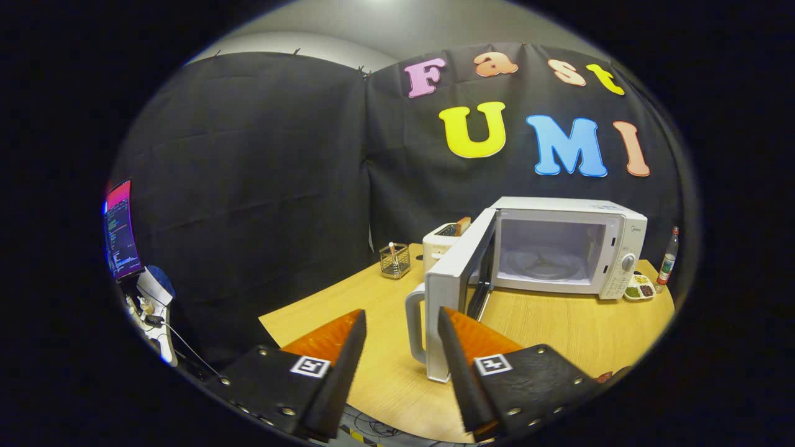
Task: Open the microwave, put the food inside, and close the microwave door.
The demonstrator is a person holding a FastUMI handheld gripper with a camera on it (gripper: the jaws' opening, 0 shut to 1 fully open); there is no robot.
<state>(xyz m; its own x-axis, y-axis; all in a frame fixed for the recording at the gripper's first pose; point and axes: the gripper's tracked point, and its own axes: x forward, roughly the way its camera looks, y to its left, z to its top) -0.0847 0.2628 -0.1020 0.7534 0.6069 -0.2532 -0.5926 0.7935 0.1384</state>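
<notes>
A white microwave (568, 245) stands on the wooden table (559, 335), beyond my fingers and to their right. Its door (456, 288) is swung wide open toward me, with the door handle (415, 323) just ahead of the gap between my fingers. The cavity is lit and bare, with a glass turntable (545, 266) inside. My gripper (402, 320) is open, with nothing held between its fingers. A small tray of food (640, 289) lies on the table just right of the microwave.
A white toaster (442, 243) with a slice of bread stands behind the open door. A wire basket (395, 260) sits left of it. A bottle (669, 254) stands right of the microwave. A monitor (121, 230) is off the table, far left.
</notes>
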